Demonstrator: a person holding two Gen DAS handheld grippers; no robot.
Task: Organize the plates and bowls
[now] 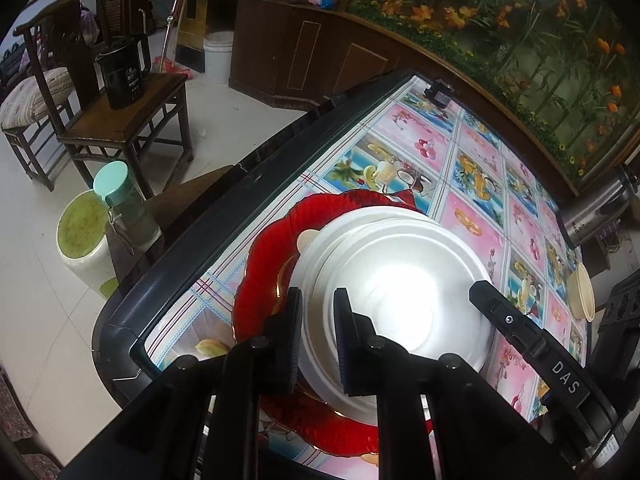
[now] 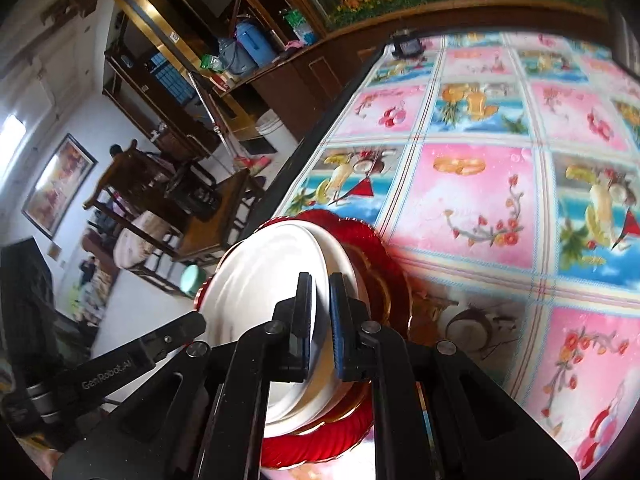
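Left wrist camera looks down close over the stacked white plates (image 1: 400, 280) from the table's near edge. Right wrist camera looks in low from the opposite side, sharing that stack (image 2: 272, 280) and the red plate (image 2: 384, 264) beneath.

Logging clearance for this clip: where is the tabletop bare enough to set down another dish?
Bare cloth runs from the red plate to the far table edge. Crowded: the near corner, where white plates stack on it, both tools gripping their rims; a beige bowl sits rightward.
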